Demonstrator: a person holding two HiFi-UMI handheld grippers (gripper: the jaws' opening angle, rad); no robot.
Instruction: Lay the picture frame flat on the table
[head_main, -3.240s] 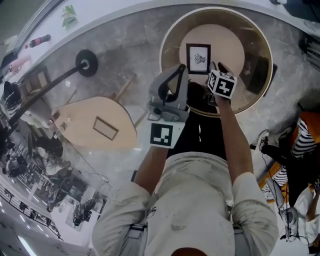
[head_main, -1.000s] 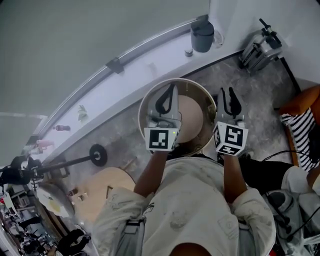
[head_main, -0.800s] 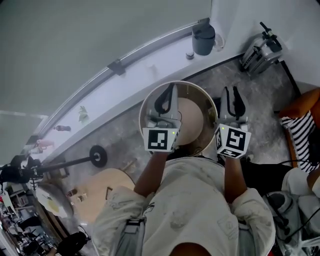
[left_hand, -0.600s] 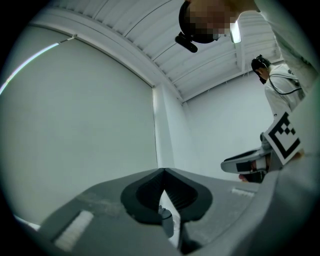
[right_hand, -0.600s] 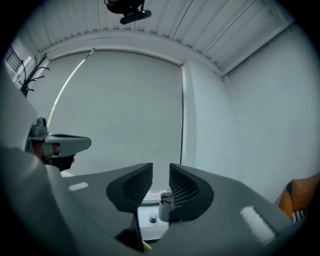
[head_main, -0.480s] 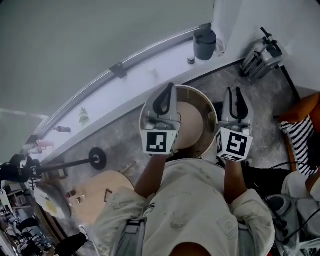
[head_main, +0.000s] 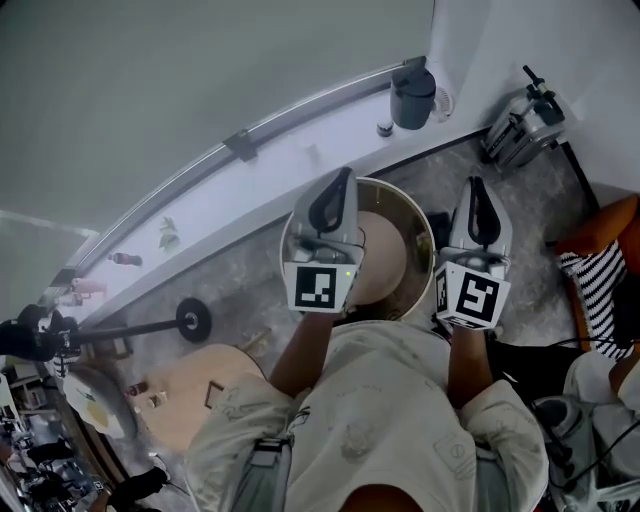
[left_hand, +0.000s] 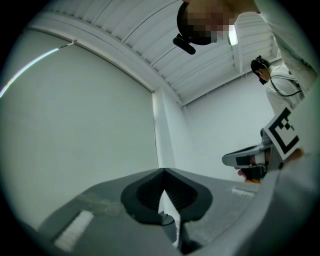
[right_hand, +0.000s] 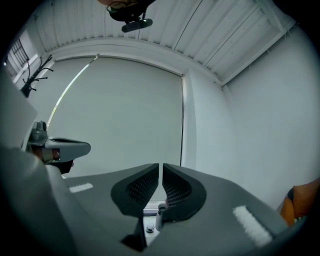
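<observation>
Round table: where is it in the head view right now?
Near the head view's centre: the round table lies partly beneath the left gripper, with the right gripper off its right edge.

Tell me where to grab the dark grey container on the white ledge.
Probably across the round body of the dark grey container, coming level from the round table's side: it stands upright, and the wall corner shuts off its far side.

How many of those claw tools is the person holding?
2. The left claw is held over the round table; the right claw is beside it, off the table's right edge, its jaws have just been closing, nothing between them.
</observation>
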